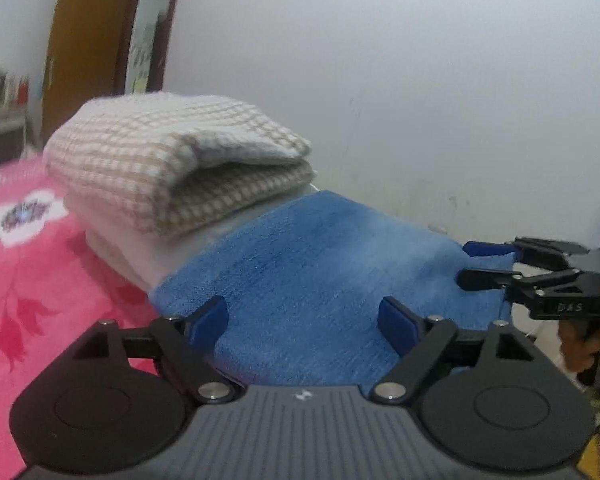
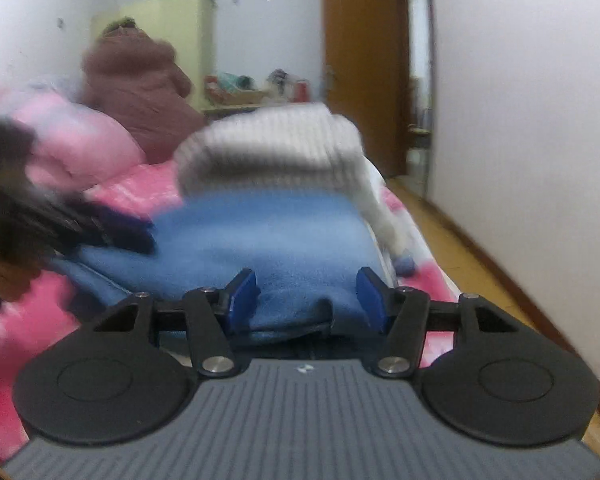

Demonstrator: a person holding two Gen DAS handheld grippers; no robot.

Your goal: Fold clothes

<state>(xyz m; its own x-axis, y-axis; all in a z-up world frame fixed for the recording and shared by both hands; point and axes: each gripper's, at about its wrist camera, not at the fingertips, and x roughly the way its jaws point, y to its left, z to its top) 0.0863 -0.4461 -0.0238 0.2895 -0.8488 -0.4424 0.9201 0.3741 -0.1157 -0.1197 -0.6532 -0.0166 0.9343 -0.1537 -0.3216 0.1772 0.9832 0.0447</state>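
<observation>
Blue fleece garment (image 1: 312, 280) spread on the bed, over a pink floral bedspread (image 1: 28, 280), its surface mostly flat, with a raised wrinkle at the near edge in the right wrist view. Just behind the blue garment, and partly overlapping its far edge: a folded beige-and-white checked cloth (image 1: 172, 160) stacked on a paler folded piece (image 1: 140, 256).

Left tool (image 1: 303, 322) low over the near edge of the blue garment, blue pads (image 1: 209, 320) spread wide apart, fabric visible between them, nothing pinched. Right tool (image 2: 307, 294) likewise at the garment's edge, fingers apart, straddling the wrinkle; contact with the cloth hard to judge through the blur. From the left wrist view, the same right tool at the garment's right side, jaws parted around its edge, held by a hand (image 1: 588, 344) at the frame's border. From the right wrist view, the left tool a dark blur at the garment's left side.

Beyond the checked cloth: pink pillows (image 2: 72, 140), a brownish-red padded coat (image 2: 140, 88), a pale green wardrobe (image 2: 180, 32). Right of the garment, off the bed: a tan floor (image 2: 460, 248), a white wall (image 2: 520, 100), and a brown door (image 2: 360, 72) standing open further back.
</observation>
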